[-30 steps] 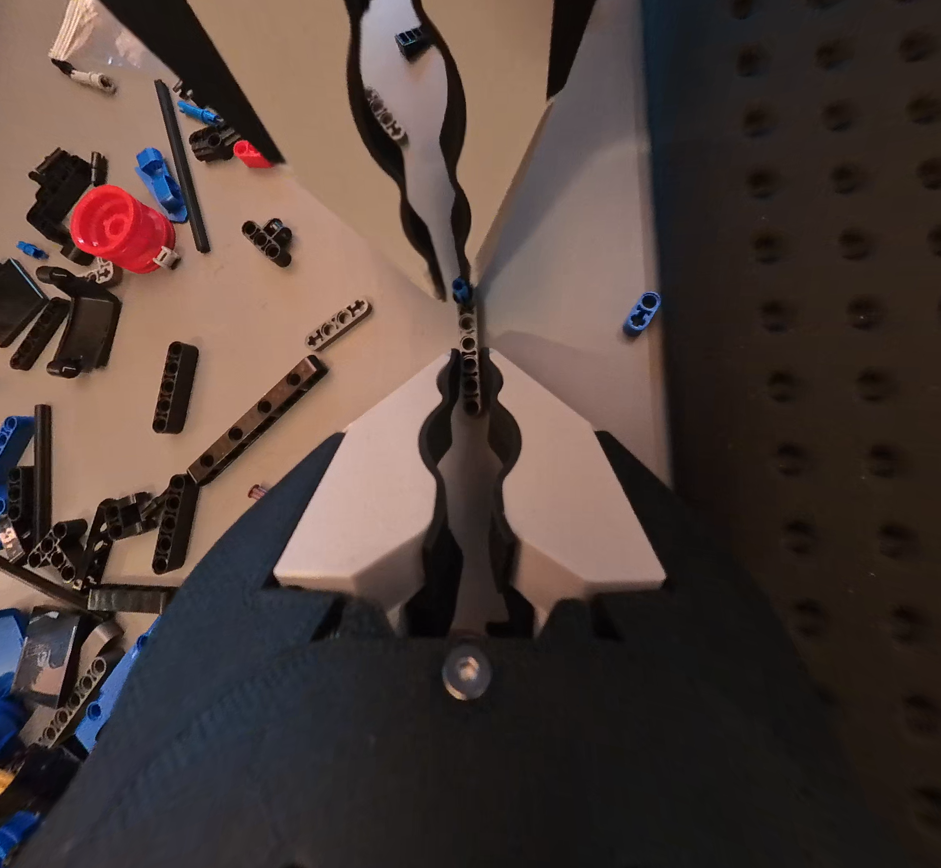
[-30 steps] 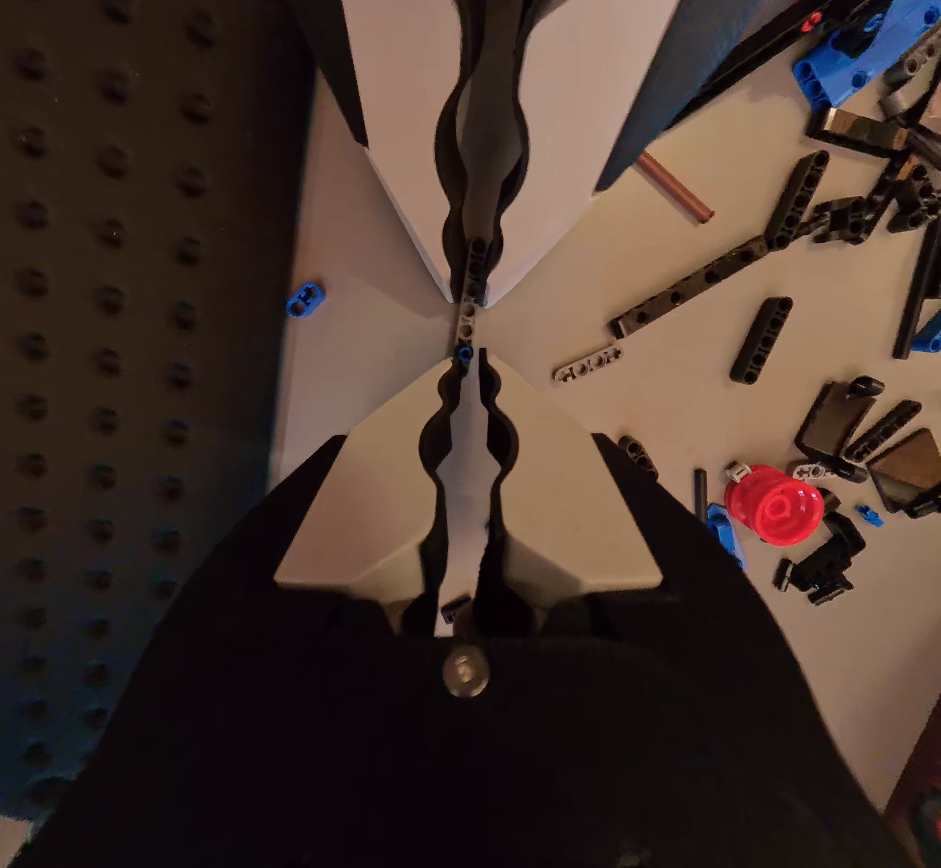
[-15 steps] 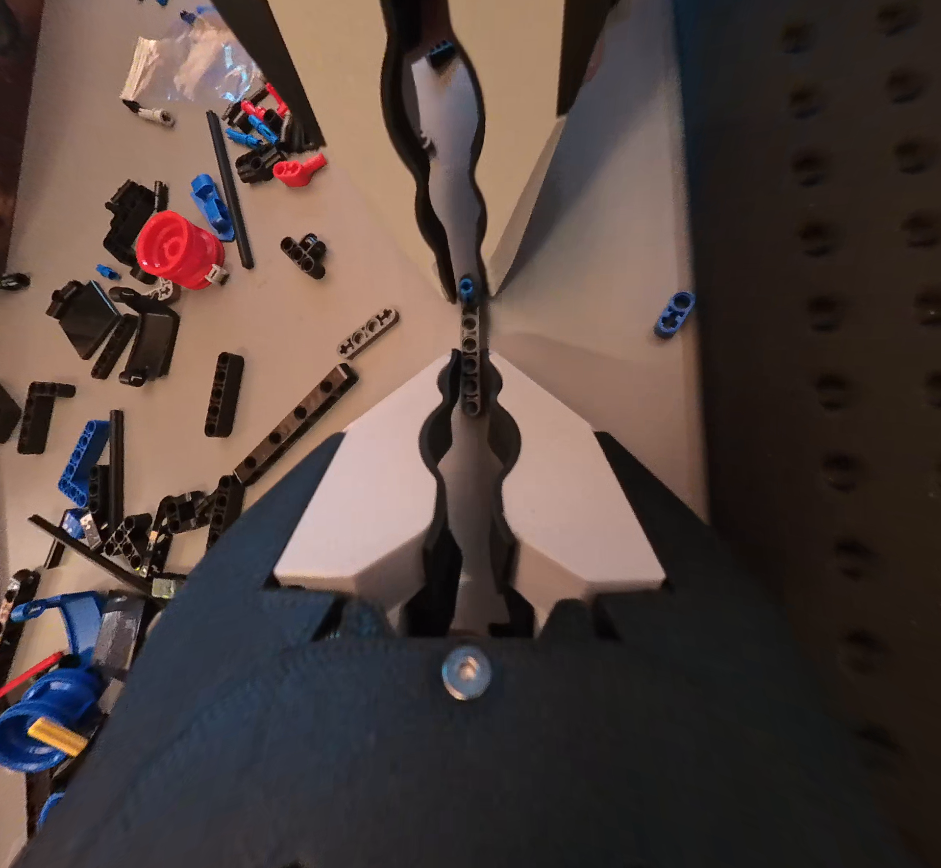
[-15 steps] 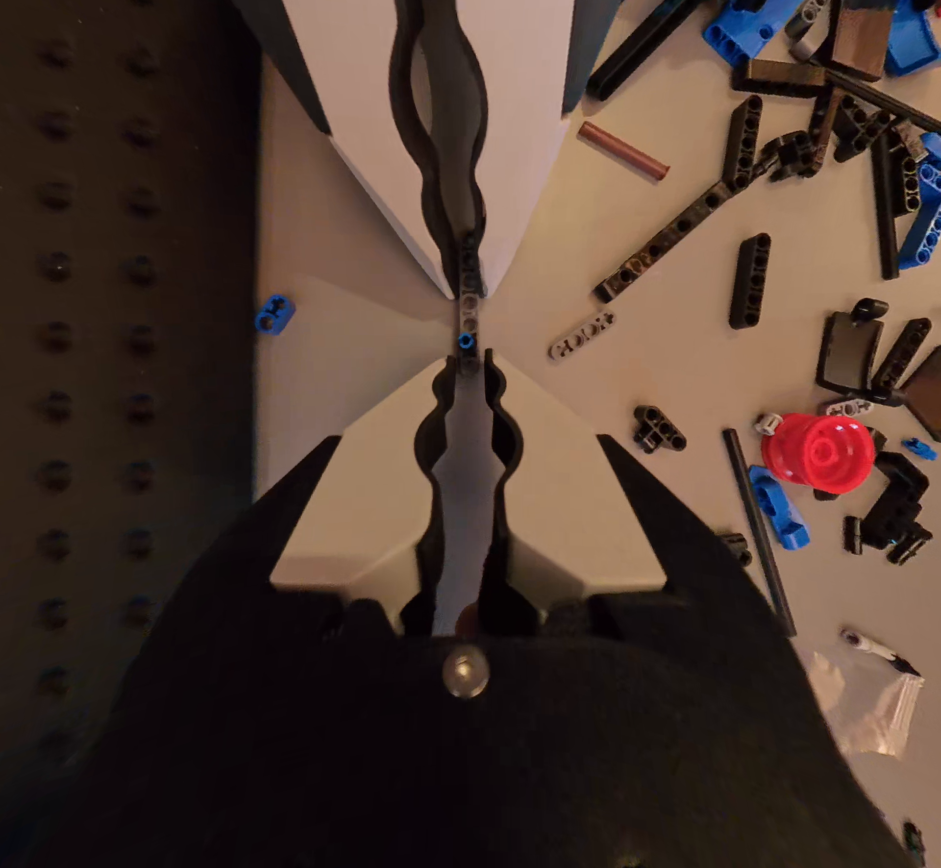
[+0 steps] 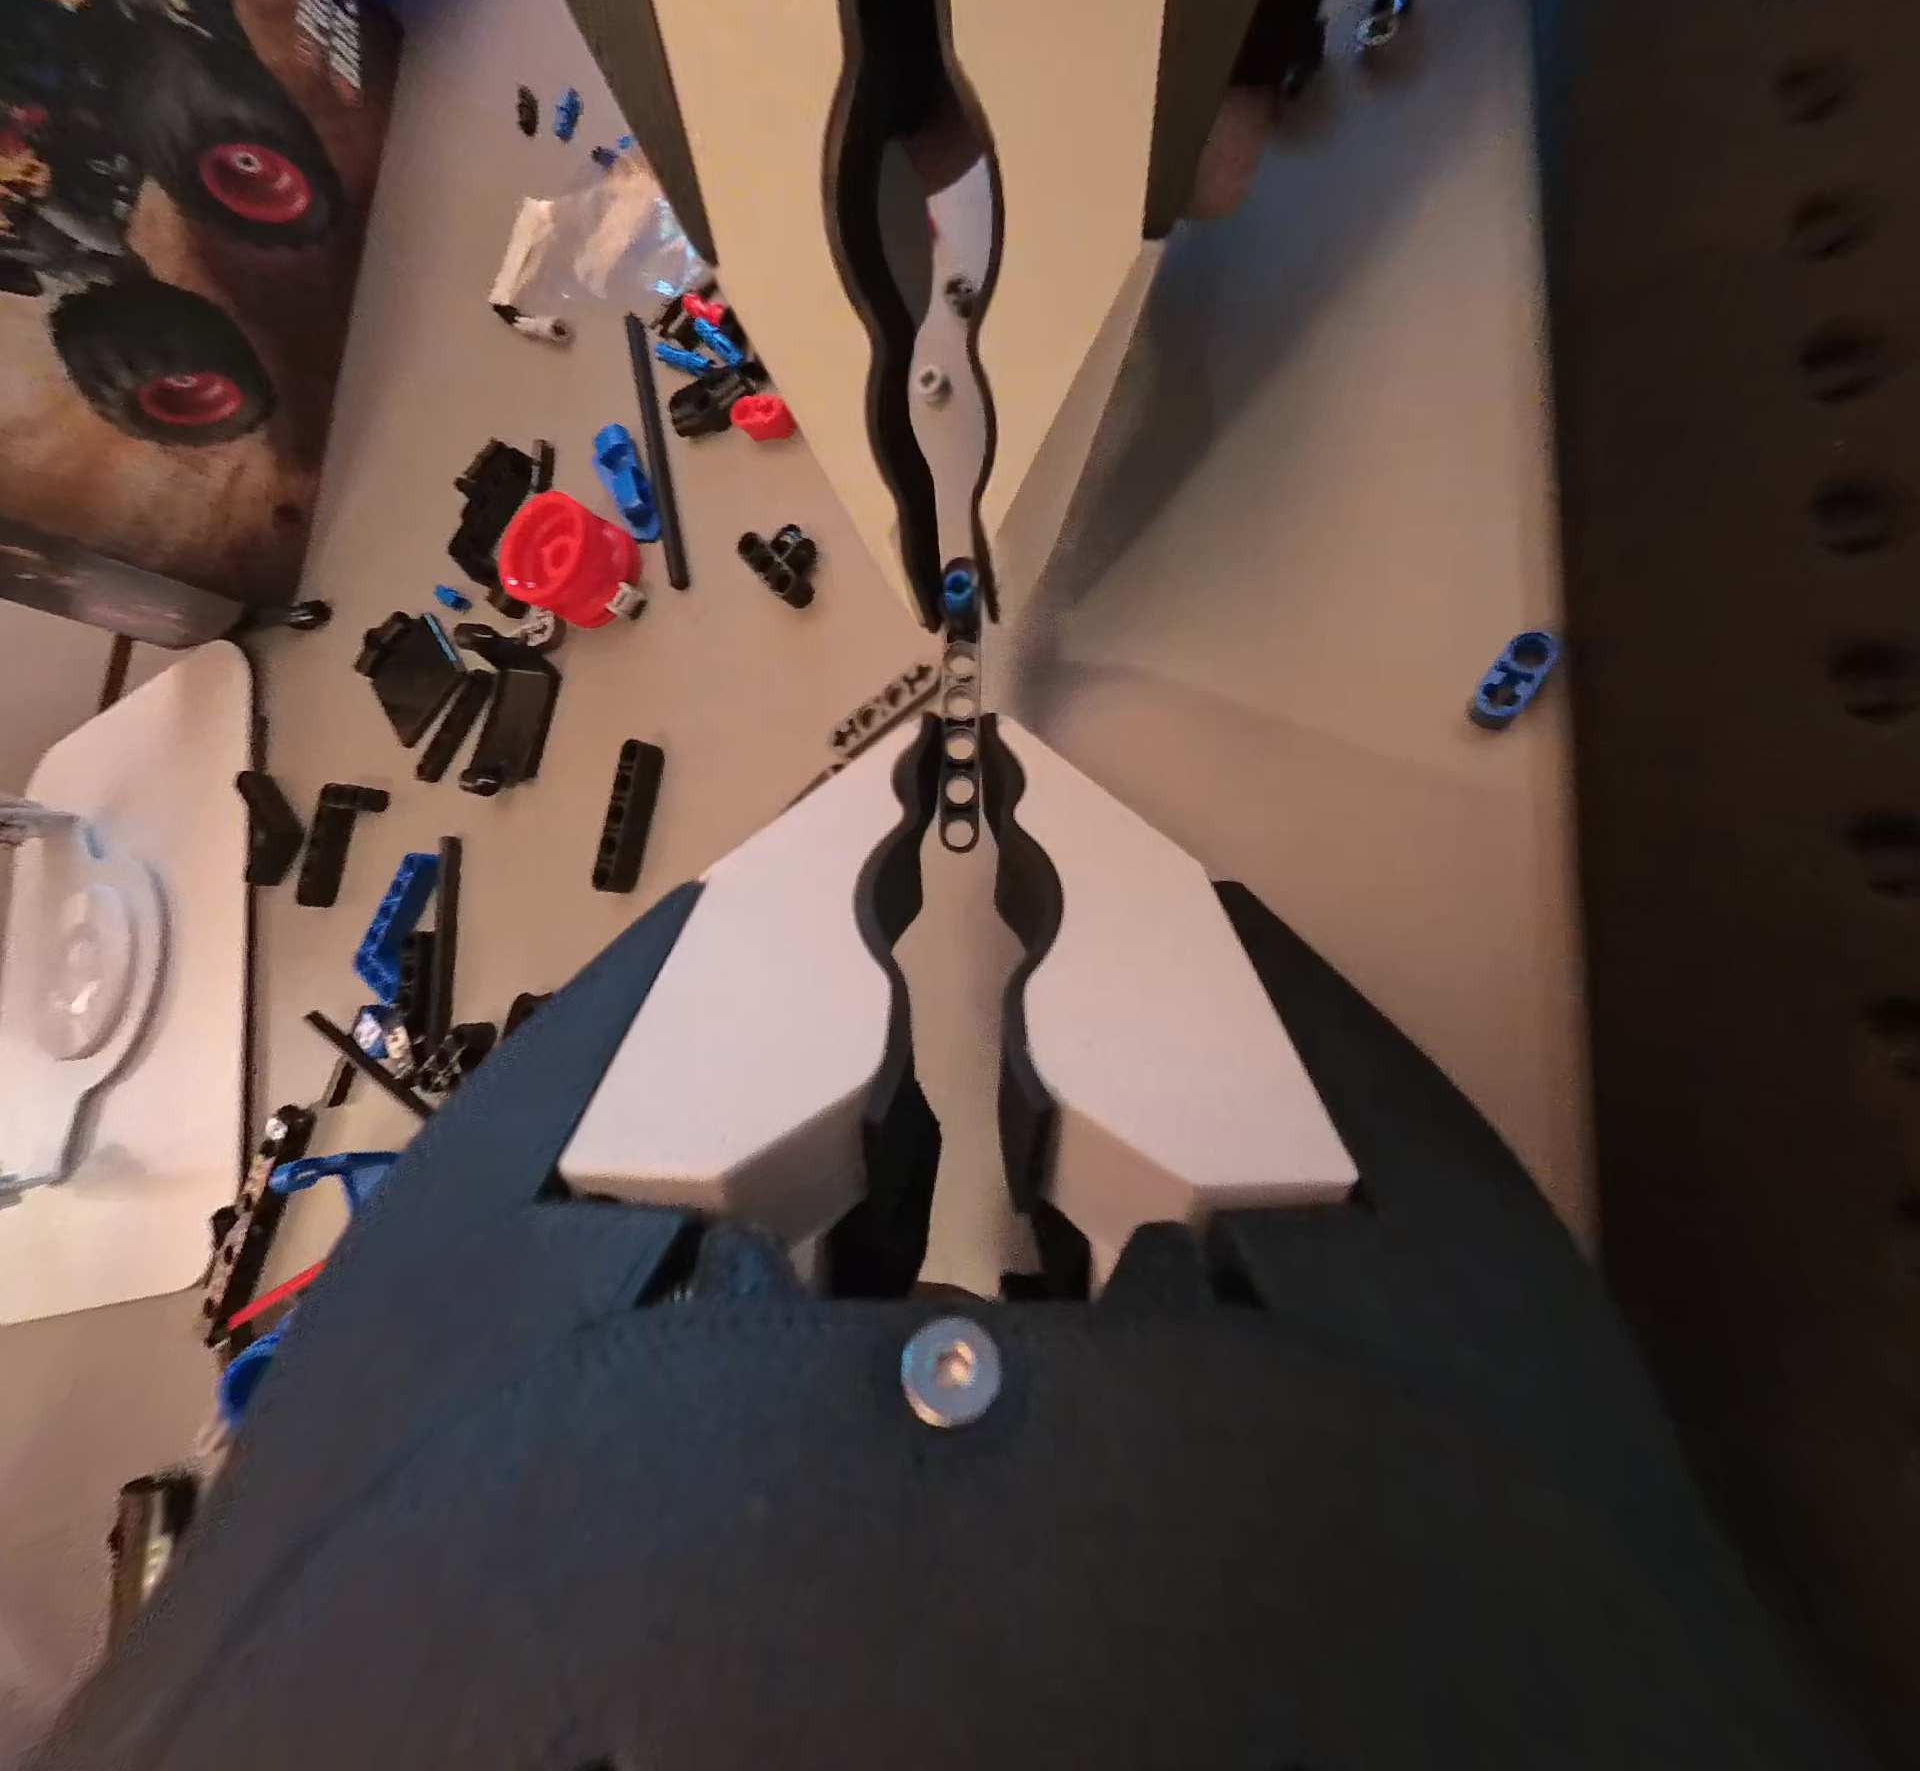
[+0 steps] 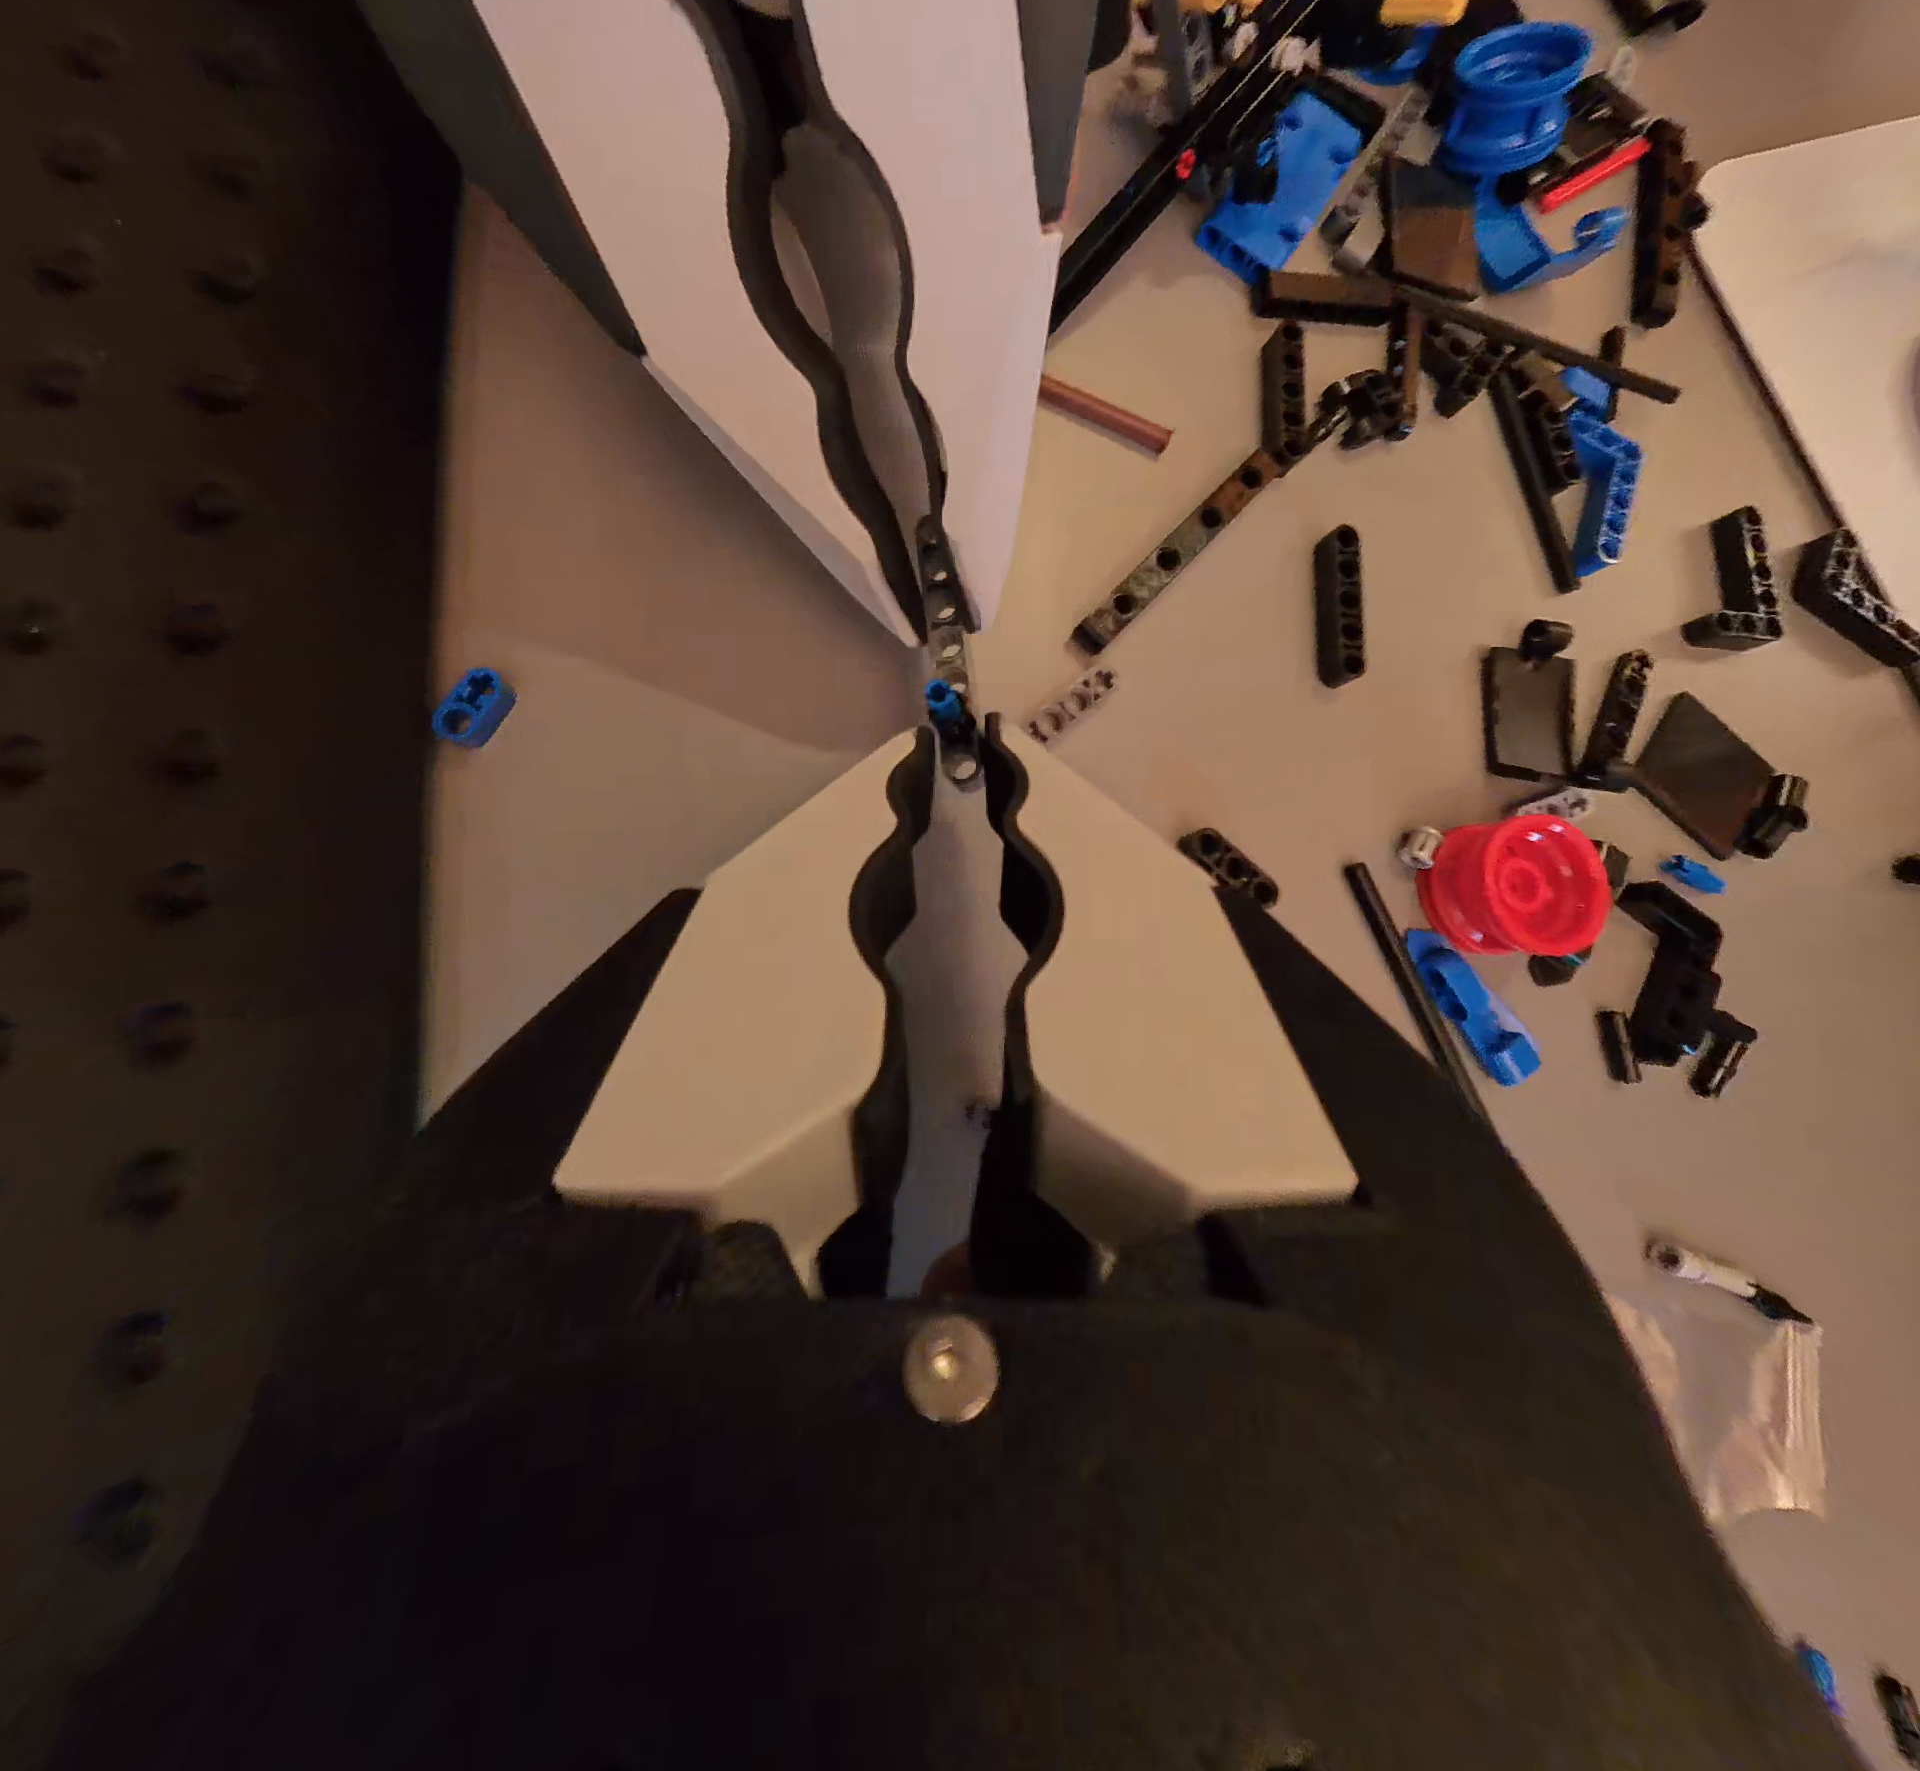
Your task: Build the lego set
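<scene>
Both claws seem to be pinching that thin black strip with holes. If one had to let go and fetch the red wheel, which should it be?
Probably the right gripper: it pinches only the black beam's tip by the blue pin, while the left gripper covers several holes. The red wheel lies on its right side.

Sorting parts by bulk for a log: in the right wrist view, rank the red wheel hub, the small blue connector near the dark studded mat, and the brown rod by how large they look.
1. red wheel hub, clearly the bulkiest.
2. brown rod, longer than the connector but thin.
3. small blue connector.
The last two are close in area, so that order is unsure.
</scene>
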Tool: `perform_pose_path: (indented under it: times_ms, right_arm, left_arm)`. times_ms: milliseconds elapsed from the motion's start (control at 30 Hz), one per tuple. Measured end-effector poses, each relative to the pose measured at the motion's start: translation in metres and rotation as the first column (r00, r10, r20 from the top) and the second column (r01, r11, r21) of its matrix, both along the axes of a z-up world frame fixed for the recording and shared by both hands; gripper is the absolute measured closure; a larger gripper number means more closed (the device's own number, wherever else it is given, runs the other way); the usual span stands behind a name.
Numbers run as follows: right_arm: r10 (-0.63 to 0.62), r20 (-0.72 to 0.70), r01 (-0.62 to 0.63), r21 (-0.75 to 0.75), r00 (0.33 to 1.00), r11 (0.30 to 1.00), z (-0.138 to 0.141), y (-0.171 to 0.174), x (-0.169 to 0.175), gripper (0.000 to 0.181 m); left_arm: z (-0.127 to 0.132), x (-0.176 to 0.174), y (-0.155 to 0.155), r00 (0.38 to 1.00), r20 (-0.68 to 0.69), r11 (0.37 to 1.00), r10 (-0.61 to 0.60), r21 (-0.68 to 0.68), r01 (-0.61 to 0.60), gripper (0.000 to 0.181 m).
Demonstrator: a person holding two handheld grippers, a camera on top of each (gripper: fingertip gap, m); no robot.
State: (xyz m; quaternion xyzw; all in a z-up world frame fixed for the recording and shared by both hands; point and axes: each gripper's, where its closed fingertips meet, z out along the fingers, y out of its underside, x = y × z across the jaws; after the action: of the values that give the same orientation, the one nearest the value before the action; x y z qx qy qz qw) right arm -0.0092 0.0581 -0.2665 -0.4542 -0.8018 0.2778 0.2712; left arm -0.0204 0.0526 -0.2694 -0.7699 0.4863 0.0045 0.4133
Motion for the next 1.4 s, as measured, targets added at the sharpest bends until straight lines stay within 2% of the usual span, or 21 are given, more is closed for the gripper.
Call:
perform_pose_path:
  times_ms: [100, 467, 633, 767, 833, 933, 1033, 1100, 1400]
  right_arm:
    - [-0.025, -0.041, 0.023, -0.043, 0.999, 0.999, 0.007, 0.003, -0.001, 0.165]
    - [-0.085, -0.102, 0.073, -0.109, 0.991, 0.991, 0.018, 0.015, -0.002, 0.160]
    - [-0.086, -0.127, 0.069, -0.131, 0.988, 0.989, 0.024, 0.016, -0.001, 0.174]
    - [-0.098, -0.140, 0.078, -0.142, 0.985, 0.987, 0.025, 0.017, -0.001, 0.174]
    - [-0.106, -0.142, 0.084, -0.154, 0.984, 0.985, 0.026, 0.018, 0.000, 0.161]
    - [-0.111, -0.177, 0.079, -0.182, 0.978, 0.980, 0.035, 0.019, 0.001, 0.159]
    - [-0.098, -0.200, 0.058, -0.197, 0.975, 0.979, 0.040, 0.015, 0.000, 0.165]
    - [-0.092, -0.207, 0.054, -0.181, 0.974, 0.982, 0.040, 0.014, -0.001, 0.176]
    - [-0.096, -0.297, 0.049, -0.162, 0.950, 0.986, 0.062, 0.011, -0.004, 0.179]
  left_arm:
    - [0.006, -0.004, 0.006, 0.999, -0.031, 0.998, 0.019, 0.067, -0.016, 0.177]
    - [0.026, -0.005, 0.014, 0.998, -0.061, 0.976, 0.024, 0.217, -0.010, 0.177]
    - [0.030, -0.001, 0.014, 0.998, -0.062, 0.968, 0.009, 0.251, 0.007, 0.177]
    - [0.033, 0.000, 0.014, 0.998, -0.069, 0.961, 0.001, 0.277, 0.018, 0.177]
    - [0.037, 0.001, 0.015, 0.998, -0.061, 0.954, 0.001, 0.299, 0.017, 0.177]
    - [0.046, 0.000, 0.016, 1.000, -0.026, 0.945, 0.004, 0.328, 0.005, 0.177]
    - [0.052, 0.002, 0.015, 1.000, -0.001, 0.937, -0.008, 0.350, 0.008, 0.177]
    - [0.053, 0.004, 0.015, 1.000, -0.012, 0.932, -0.017, 0.361, 0.021, 0.177]
    - [0.065, 0.001, 0.017, 1.000, 0.007, 0.907, 0.003, 0.422, -0.006, 0.177]
